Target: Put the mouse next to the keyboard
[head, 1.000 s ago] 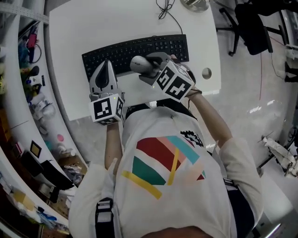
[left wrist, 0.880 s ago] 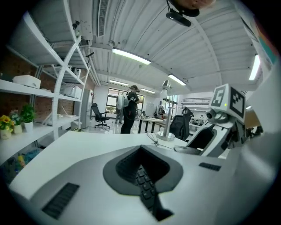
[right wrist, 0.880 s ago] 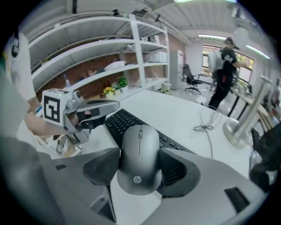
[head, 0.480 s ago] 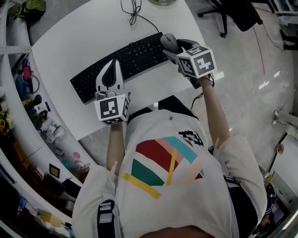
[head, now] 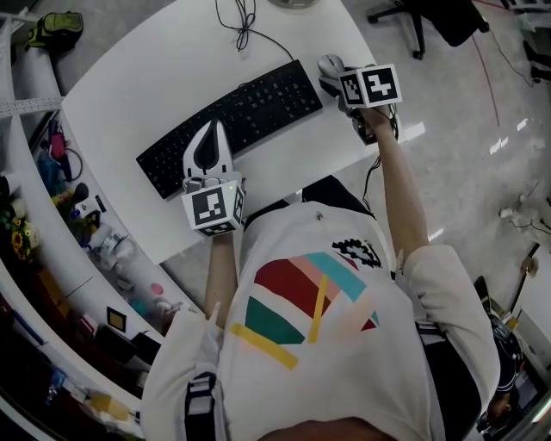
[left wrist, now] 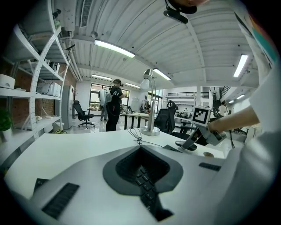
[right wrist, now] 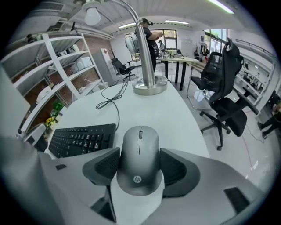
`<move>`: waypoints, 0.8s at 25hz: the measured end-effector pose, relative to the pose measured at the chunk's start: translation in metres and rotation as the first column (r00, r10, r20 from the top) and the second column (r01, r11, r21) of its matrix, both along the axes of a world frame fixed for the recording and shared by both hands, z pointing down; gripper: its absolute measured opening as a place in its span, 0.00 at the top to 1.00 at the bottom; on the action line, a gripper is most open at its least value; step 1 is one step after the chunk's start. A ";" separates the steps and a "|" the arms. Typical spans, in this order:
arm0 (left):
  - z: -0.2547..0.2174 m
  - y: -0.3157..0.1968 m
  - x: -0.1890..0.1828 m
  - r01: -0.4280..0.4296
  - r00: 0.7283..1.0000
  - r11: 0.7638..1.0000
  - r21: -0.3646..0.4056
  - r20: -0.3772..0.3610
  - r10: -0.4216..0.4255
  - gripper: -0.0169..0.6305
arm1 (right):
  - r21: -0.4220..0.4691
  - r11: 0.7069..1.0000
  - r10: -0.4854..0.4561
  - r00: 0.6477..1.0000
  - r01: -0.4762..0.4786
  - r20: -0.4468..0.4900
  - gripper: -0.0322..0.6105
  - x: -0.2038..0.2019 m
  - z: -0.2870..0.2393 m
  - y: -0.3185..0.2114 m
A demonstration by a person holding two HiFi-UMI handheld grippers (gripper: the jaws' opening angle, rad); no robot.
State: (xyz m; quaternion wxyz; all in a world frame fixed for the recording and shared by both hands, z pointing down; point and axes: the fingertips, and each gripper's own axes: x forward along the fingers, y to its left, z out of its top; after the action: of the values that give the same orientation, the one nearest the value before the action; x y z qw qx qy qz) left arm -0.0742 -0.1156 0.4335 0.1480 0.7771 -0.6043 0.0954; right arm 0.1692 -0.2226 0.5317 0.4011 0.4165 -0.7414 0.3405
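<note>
So, mouse [head: 328,65]: grey and wireless, clamped by its two sides just past the right end of the keyboard, low over the table. I cannot tell whether its base already rests on the surface.
Right gripper [right wrist: 139,154]: jaws set wide, pads pressed on the mouse's flanks, pointing steeply down.
Keyboard [head: 232,121]: black, lying slantwise across the white table [head: 155,60], its cable [head: 244,26] running toward the far edge.
Left gripper [head: 212,129]: tips together with nothing in them, hovering over the keyboard's near edge.
Done: by my reading, the mouse is at the spot beside the keyboard.
Left: settle it flat, let go, and draw the gripper clear.
</note>
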 end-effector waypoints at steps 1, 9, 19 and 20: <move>0.001 0.000 0.000 0.000 1.000 1.000 -0.002 0.003 0.000 0.91 | -0.004 1.000 0.007 1.000 -0.007 -0.011 0.53 0.002 0.003 -0.001; 0.004 0.001 -0.007 0.016 1.000 1.000 -0.015 0.014 -0.016 0.91 | 0.002 1.000 -0.013 0.994 0.013 -0.107 0.53 0.006 0.018 -0.001; 0.011 0.006 -0.008 0.014 1.000 1.000 -0.024 -0.001 -0.014 0.91 | 0.039 0.999 -0.006 0.996 0.009 -0.083 0.53 0.005 0.022 -0.002; 0.011 0.006 -0.007 0.014 1.000 1.000 -0.023 -0.002 -0.014 0.91 | 0.042 0.999 -0.009 0.997 0.012 -0.078 0.53 0.006 0.022 -0.002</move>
State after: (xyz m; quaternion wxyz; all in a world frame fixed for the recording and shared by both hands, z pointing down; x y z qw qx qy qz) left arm -0.0810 -0.1098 0.4450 0.1585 0.7713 -0.6082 0.1005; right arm 0.1750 -0.2251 0.5542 0.4224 0.4340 -0.7345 0.3062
